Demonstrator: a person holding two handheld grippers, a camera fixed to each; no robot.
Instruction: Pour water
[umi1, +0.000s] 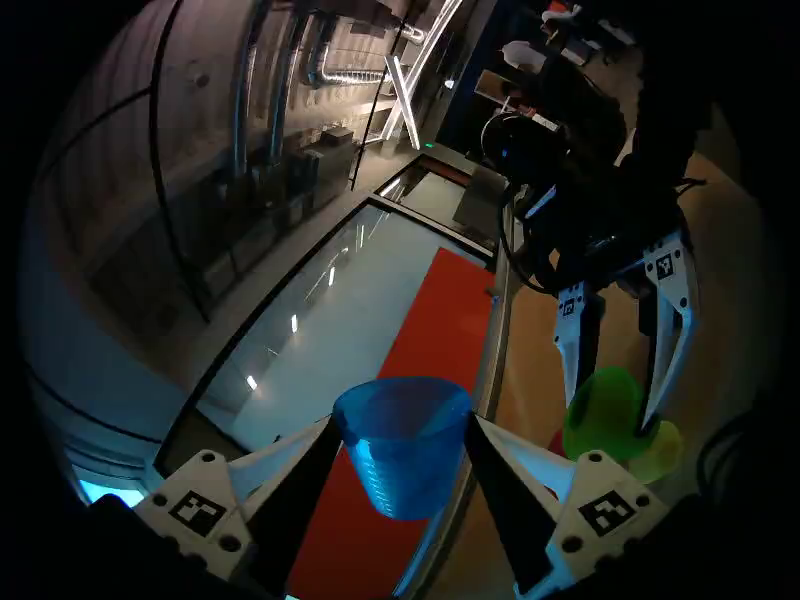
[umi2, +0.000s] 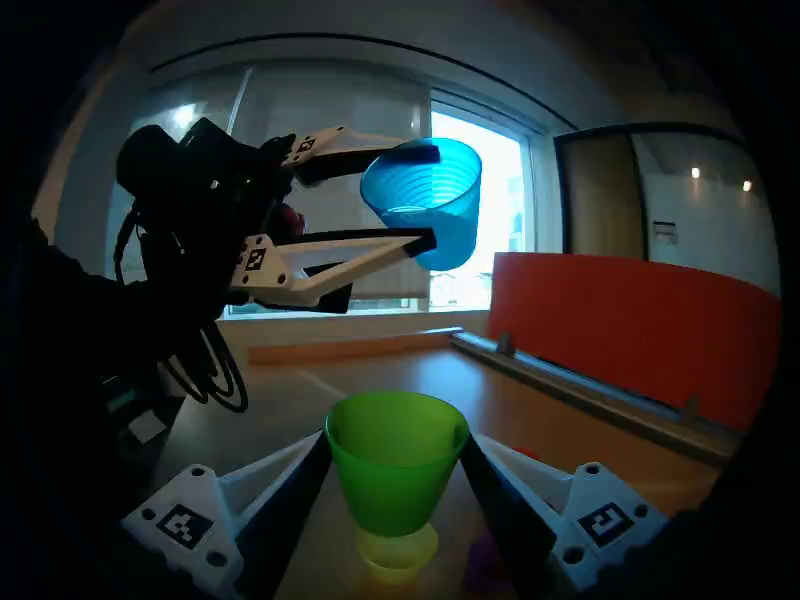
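A translucent blue cup (umi1: 403, 460) sits between the fingers of my left gripper (umi1: 403, 430), which is shut on it. From the right gripper view this blue cup (umi2: 425, 200) hangs high above the table, tipped on its side in the left gripper (umi2: 430, 195). My right gripper (umi2: 396, 440) is shut on a green cup (umi2: 396, 470), held upright just over a small yellow cup (umi2: 397, 555). In the left gripper view the green cup (umi1: 603, 412) and the yellow cup (umi1: 660, 450) are at the right, in the right gripper (umi1: 612, 412). I cannot tell whether the blue cup holds water.
A wooden table (umi2: 560, 420) lies below, bounded by a metal rail and a red partition (umi2: 640, 320). A bright window (umi2: 480, 180) is behind. A small purple object (umi2: 485, 560) lies beside the yellow cup. Black cables (umi2: 215, 370) hang from the left gripper.
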